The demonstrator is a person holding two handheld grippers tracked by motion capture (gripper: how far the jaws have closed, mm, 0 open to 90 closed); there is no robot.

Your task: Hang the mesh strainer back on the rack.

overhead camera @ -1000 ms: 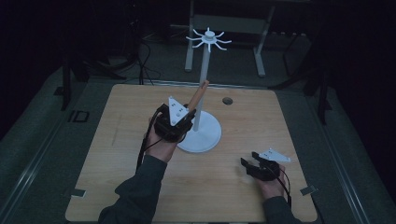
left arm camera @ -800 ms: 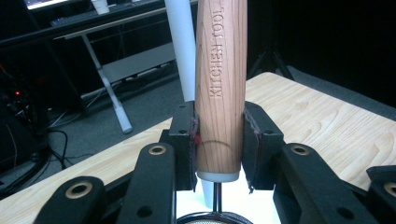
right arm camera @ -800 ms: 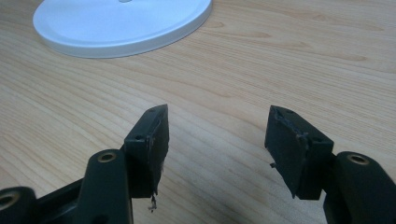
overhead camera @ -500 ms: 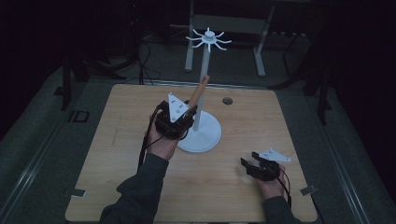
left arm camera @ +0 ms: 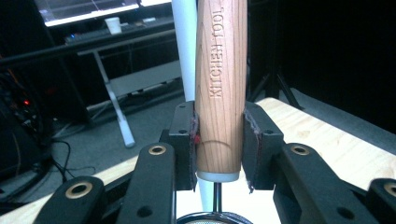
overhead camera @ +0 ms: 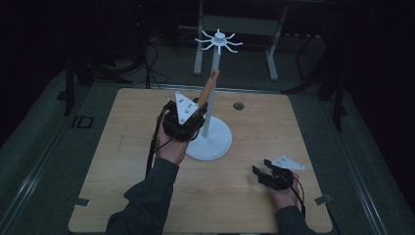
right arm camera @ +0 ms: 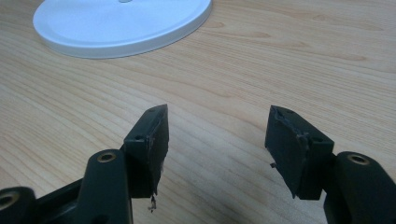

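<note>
While the room around it lies almost wholly dark, the pale wooden tabletop (overhead camera: 147,196) with rounded corners is lit and shows its grain clearly. Beyond its far edge we see a dim floor with loose cables (overhead camera: 151,54) and the legs of a grey metal-framed bench (overhead camera: 235,29); in the left gripper view that bench carries a small white cup (left arm camera: 113,25). On the tabletop stands a white rack with a round flat base (overhead camera: 211,142), a thin upright pole and a crown of short spokes at the top. A small dark round spot (overhead camera: 238,105) lies on the wood near the far edge, to the right of the pole.

Our left gripper (overhead camera: 188,120) is held above the tabletop just beside the rack's pole, on its left. Its fingers (left arm camera: 184,140) are clenched on the light wooden handle stamped KITCHEN TOOL (left arm camera: 220,84), pressing it from both sides near its lower end, where a pale collar and a thin metal stem run down from it. That handle rises tilted from the fingers, leaning up toward the pole, which passes close behind it.

Our right gripper (overhead camera: 266,175) rests low at the near right of the tabletop, well apart from the rack. Its fingers (right arm camera: 149,140) are spread wide, with nothing between them but bare wood, and the rack's base lies ahead of them.
</note>
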